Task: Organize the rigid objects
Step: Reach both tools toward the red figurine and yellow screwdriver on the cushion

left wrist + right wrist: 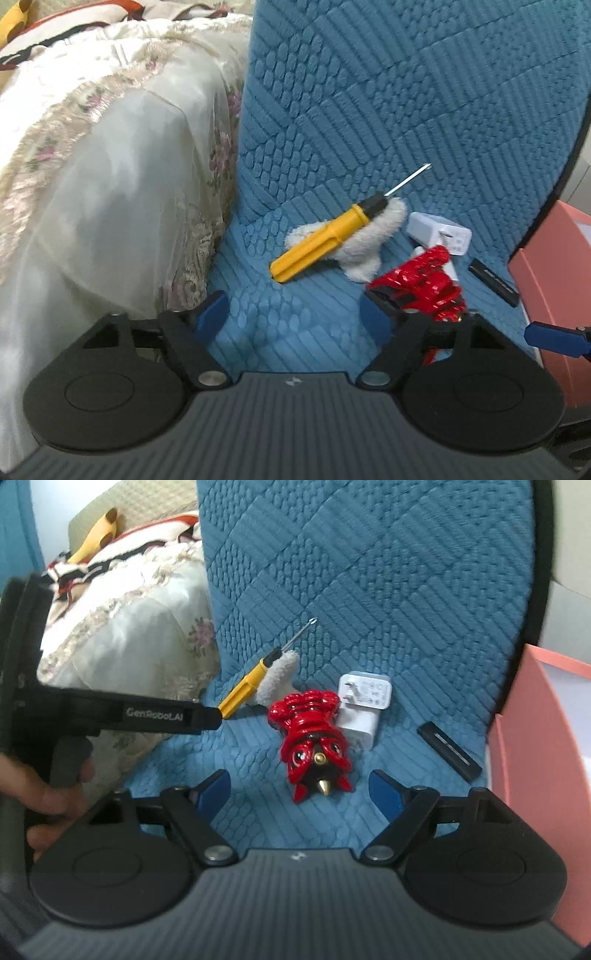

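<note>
one blue quilted seat cover (369, 590), over the seat and backrest; every small item lies on its seat part.
one cream floral drape (110, 184), on the furniture left of the seat.
one pink box (535, 757), at the seat's right edge.
two handheld grippers. left gripper (291, 314): blue fingers (212, 312) spread apart, nothing between them, above bare seat in front of the screwdriver handle. right gripper (301, 792): blue fingers (216, 786) spread apart, touching nothing, with the lower end of the figurine lying between their tips. one hand (44, 794) shows in the right wrist view, holding the left gripper's grip.
one yellow-handled screwdriver (321, 238), black collar, thin metal shaft pointing toward the backrest, lying slantwise with its middle on the plush piece.
one red lion figurine (314, 738), glossy, with a gold tip at its near end, lying mid-seat, touching the charger on its right.
one white plush piece (364, 243), under the screwdriver, just left of the figurine.
one white plug charger (364, 705), prongs showing, near the backrest.
one black flat bar (448, 747), slim, lying apart near the pink box.
</note>
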Motion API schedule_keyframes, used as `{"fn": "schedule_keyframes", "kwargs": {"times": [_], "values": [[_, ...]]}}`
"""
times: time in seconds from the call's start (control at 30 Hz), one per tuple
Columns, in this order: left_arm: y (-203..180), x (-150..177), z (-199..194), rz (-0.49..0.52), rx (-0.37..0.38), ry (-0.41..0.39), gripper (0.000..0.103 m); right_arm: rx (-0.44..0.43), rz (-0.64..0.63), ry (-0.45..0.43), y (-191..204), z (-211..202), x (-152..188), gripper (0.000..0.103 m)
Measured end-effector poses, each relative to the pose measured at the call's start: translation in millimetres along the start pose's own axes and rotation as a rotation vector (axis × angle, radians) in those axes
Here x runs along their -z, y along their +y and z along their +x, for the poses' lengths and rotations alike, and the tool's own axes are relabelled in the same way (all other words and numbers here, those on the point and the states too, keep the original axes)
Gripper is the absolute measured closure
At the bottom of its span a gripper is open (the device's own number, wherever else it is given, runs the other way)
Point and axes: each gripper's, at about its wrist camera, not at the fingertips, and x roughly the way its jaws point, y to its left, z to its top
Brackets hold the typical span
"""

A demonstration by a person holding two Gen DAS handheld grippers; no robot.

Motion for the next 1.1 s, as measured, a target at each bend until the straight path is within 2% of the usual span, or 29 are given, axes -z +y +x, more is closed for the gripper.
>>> {"fn": "schedule_keyframes", "kwargs": {"times": [0.2, 0.37, 0.5, 0.77, 0.9, 0.97, 1.0, 1.1], "values": [[10.4, -11.4, 24.5, -0.013, 0.022, 0.034, 0.039, -0.026, -0.031, 0.024, 2.0, 31.2, -11.0, 0.020], [10.7, -18.0, 37.4, -0.008, 0.058, 0.047, 0.043, -0.032, -0.037, 0.039, -0.9, 52.2, -18.9, 0.020], [5.9, -22.8, 49.8, 0.028, 0.069, 0.059, 0.047, -0.041, -0.046, 0.059, -0.7, 62.4, -22.6, 0.017], [3.4, -32.6, 71.6, 0.113, 0.055, 0.057, 0.048, 0.038, -0.140, 0.076, -1.5, 79.3, -25.0, 0.020], [-2.9, -35.2, 89.6, 0.182, 0.050, 0.078, 0.053, 0.009, -0.115, 0.094, -7.1, 87.1, -25.6, 0.020], [-11.4, -34.4, 94.7, 0.246, 0.019, 0.072, 0.056, 0.003, -0.112, 0.102, -7.6, 89.3, -24.8, 0.023], [-14.4, -34.4, 95.7, 0.266, 0.015, 0.064, 0.059, 0.016, -0.118, 0.103, -7.1, 90.1, -24.5, 0.027], [-18.5, -35.3, 96.9, 0.281, 0.018, 0.056, 0.068, 0.033, -0.121, 0.116, -7.5, 92.7, -24.4, 0.035]]}}
